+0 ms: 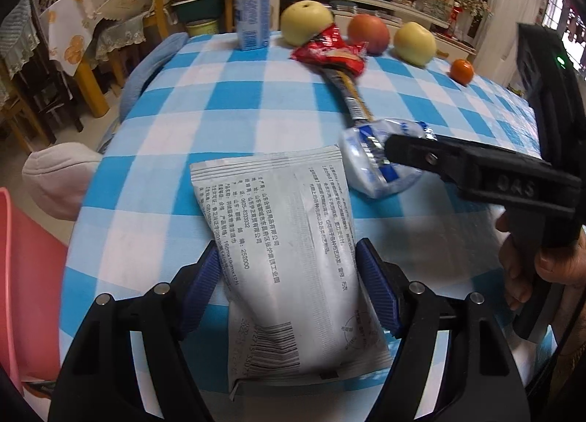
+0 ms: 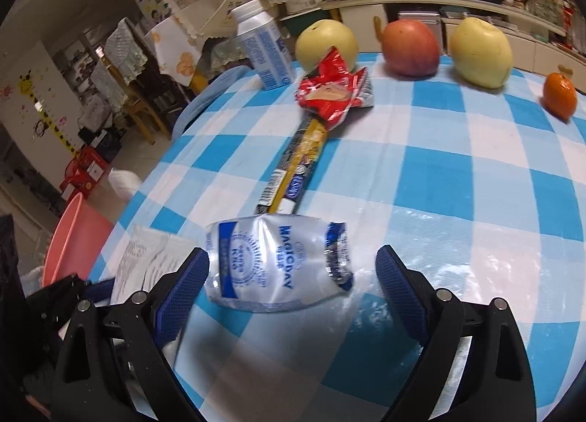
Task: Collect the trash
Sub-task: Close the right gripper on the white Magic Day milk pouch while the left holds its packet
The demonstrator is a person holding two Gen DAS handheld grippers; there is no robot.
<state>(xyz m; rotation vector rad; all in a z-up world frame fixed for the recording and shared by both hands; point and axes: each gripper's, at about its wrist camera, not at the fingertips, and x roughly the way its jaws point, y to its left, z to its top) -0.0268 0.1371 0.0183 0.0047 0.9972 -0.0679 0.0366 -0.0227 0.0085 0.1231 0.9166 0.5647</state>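
Your left gripper has its jaws apart on either side of the grey printed pouch, which lies flat on the checked tabletop. The ribbed blue pads stand just beside its long edges — whether they touch the film yet cannot be told. The pouch is a soft, plump foil-film pack with crimped ends and a barcode near your wrist; it should be light and will likely buckle rather than resist, so taking it across the middle, where it is fullest, looks best.

Your right gripper is also open, jaws well apart, with the crumpled clear wrapper between them. The left pad sits right at the wrapper's end, the right pad clearly apart from it. This wrapper is thin, glossy plastic with blue print, squashed into a loose tube — nearly weightless and probably slippery, so close over the bunched body rather than the torn, silvery end.

Beyond the right jaws lie a long dark-and-yellow stick wrapper and a crinkled red wrapper, both flat and flimsy. Past them stand a white carton, two yellow apples, a red apple and a small orange — firm things, likely not trash. A pink basin sits below the tabletop's edge, left of the jaws.
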